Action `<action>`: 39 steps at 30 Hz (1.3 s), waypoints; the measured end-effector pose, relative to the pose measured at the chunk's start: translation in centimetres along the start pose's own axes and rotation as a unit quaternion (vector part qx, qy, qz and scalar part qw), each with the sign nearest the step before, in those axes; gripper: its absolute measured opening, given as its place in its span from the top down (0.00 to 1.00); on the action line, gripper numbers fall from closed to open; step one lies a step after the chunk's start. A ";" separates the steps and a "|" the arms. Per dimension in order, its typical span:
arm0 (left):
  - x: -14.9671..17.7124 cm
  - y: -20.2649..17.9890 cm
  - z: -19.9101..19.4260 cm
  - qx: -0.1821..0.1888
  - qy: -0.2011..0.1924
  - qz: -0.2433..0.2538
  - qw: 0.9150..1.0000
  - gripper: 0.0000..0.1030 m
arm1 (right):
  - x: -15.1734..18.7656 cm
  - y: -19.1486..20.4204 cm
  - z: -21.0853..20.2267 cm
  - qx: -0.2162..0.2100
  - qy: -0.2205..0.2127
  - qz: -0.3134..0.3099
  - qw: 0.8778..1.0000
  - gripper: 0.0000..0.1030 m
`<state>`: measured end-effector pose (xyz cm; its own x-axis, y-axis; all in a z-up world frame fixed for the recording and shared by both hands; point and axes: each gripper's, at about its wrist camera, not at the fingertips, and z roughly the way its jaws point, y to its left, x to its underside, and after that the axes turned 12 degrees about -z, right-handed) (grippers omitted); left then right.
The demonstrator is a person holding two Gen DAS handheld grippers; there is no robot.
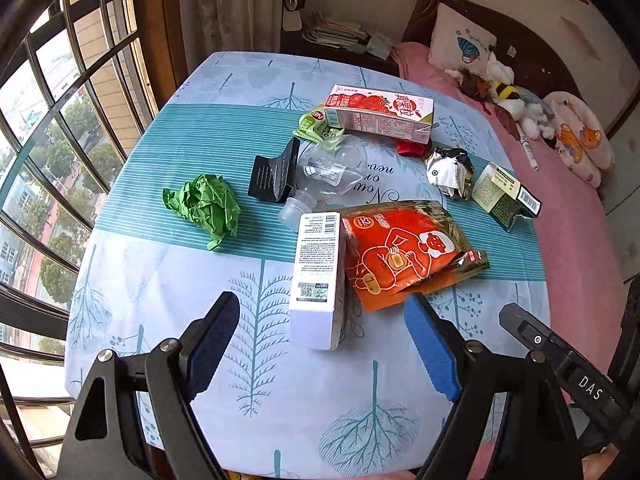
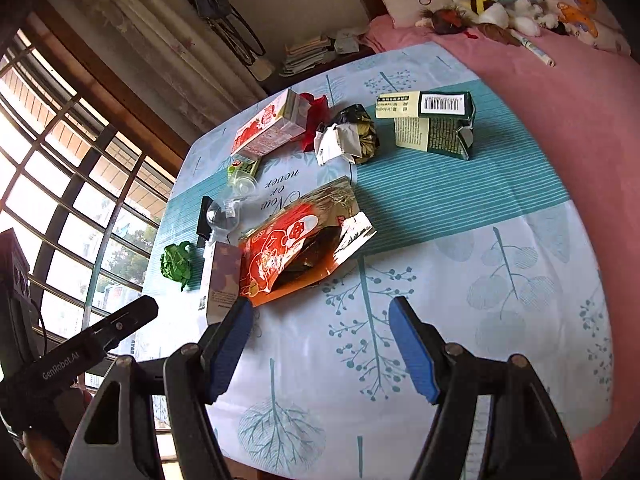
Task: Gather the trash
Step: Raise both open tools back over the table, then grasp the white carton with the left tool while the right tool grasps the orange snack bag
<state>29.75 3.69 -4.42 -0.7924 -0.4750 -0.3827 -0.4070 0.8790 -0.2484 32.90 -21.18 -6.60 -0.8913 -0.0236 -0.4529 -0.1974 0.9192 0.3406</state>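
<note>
**Trash spread on the tablecloth, both grippers open above it**

Bedroom with barred window, curtain, pink bed with pillow and plush toys; table under a blue tree-print tablecloth [image 1: 200,128] in the middle.

Landmark: orange foil pouch [image 1: 394,252], lying flat near the middle of the cloth.
- White box [image 1: 318,276]: touching the pouch's window-side edge, lying lengthwise.
- Crushed clear plastic bottle [image 1: 328,170]: just beyond the white box, toward the curtain.
- Black card packaging [image 1: 274,176]: beside the bottle, on the window side.
- Crumpled green paper [image 1: 206,206]: well apart from the pouch, toward the window.
- Strawberry carton [image 1: 380,114]: far side of the pouch, with a green wrapper [image 1: 316,122] at its window end and a red scrap [image 1: 412,147] at its bed end.
- Crumpled silver wrapper [image 1: 450,174]: beyond the pouch, toward the bed.
- Dark green box [image 1: 506,196]: beside the silver wrapper, nearest the bed.

Left gripper [image 1: 322,340]: jaws wide apart, gripping nothing, hovering with the near end of the white box between the fingers, pads clear of it.
Right gripper [image 2: 320,332]: jaws spread, empty, over bare cloth just short of the pouch's near edge.
</note>
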 end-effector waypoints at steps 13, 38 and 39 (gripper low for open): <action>-1.6 1.7 8.2 -0.053 0.042 -0.086 0.994 0.22 | -4.4 -2.1 9.3 -0.081 0.039 -0.006 0.996 0.31; -1.7 1.3 2.8 -0.027 -0.014 -0.032 0.999 0.68 | -5.6 4.8 3.9 -0.080 -0.043 -0.138 0.986 0.95; -1.8 1.7 1.7 -0.027 -0.022 -0.028 0.999 0.68 | -5.5 5.6 3.1 -0.083 -0.050 -0.143 0.985 0.95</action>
<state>31.28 5.95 -5.64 -0.7474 -0.5238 -0.4087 -0.4749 0.8514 -0.2227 37.94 -14.64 -4.80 -0.7463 -0.2260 -0.6261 -0.5059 0.8039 0.3127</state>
